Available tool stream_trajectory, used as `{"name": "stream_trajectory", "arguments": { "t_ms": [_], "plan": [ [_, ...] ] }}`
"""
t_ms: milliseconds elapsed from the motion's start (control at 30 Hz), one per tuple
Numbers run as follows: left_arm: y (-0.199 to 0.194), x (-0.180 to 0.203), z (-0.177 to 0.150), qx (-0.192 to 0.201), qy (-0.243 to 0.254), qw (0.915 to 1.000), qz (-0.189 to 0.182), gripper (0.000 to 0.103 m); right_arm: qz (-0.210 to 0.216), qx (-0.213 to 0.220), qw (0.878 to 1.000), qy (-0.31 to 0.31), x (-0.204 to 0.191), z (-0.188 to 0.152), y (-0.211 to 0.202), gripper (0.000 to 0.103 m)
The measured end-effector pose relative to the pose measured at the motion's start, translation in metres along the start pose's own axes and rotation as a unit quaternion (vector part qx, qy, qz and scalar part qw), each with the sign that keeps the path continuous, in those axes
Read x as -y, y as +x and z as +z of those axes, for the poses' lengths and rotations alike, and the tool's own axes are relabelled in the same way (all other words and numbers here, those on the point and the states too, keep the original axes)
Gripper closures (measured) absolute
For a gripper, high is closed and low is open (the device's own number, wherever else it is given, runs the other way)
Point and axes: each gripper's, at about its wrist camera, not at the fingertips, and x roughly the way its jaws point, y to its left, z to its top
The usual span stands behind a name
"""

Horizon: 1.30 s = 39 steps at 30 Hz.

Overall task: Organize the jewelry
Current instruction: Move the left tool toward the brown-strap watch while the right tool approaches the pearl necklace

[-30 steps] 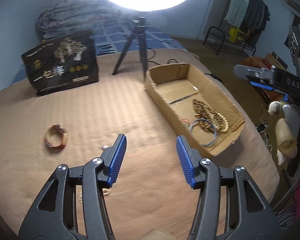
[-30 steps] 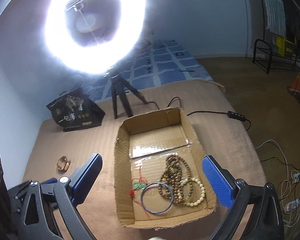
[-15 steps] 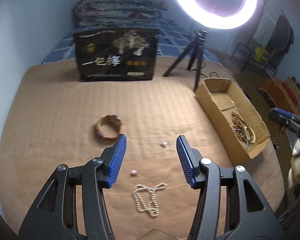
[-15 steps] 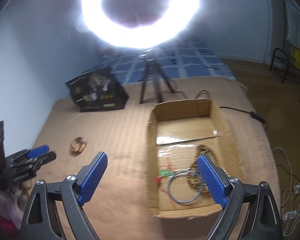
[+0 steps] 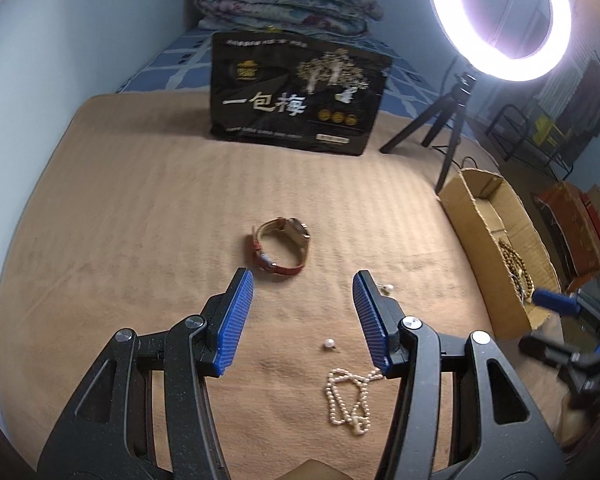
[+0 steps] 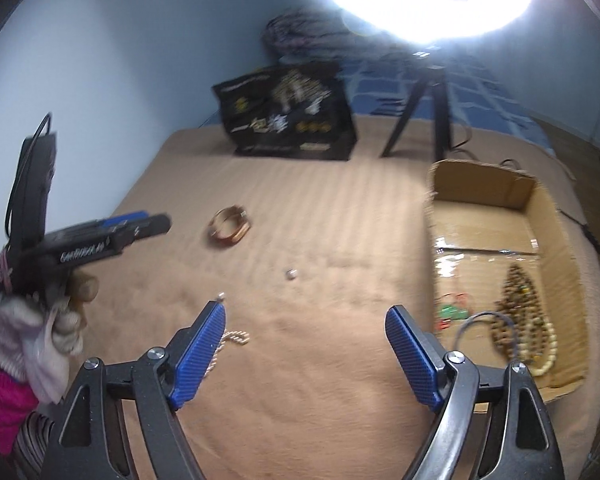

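left gripper (image 5: 303,318) swung toward watch (image 5: 281,249) — open | right gripper (image 6: 305,346) — open

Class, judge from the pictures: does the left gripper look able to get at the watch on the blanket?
Probably yes: the left gripper is open, the watch lies just ahead of its fingers, with nothing between.

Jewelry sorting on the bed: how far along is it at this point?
Partly done. The cardboard box already holds wooden bead strings, a blue bangle and a green charm. Nothing is in hand: the left gripper and right gripper are both open and empty. Left on the blanket: the watch, the pearl necklace and two loose pearl pieces.
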Motion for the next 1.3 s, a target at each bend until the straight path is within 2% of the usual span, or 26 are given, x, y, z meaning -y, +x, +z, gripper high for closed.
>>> {"name": "stream_trajectory", "arguments": {
  "t_ms": [300, 433, 933, 1300],
  "plan": [
    [0.014, -0.028, 0.006, -0.012, -0.04, 0.9991, -0.007, 0.05, 0.027, -0.034, 0.999, -0.016, -0.031, -0.018, 0.033, 0.023],
    [0.024, -0.031, 0.008, -0.022, -0.042, 0.9988, -0.009, 0.05, 0.034, -0.051, 0.998, -0.026, -0.042, -0.022, 0.051, 0.024],
    [0.072, -0.05, 0.019, -0.054, -0.083, 0.9947, -0.024, 0.05, 0.059, -0.11, 0.992, -0.027, -0.055, -0.037, 0.108, 0.028],
    [0.093, -0.054, 0.021, -0.069, -0.081, 0.9941, -0.021, 0.052, 0.049, -0.101, 0.991, -0.067, -0.075, -0.027, 0.132, 0.03]
  ]
}}
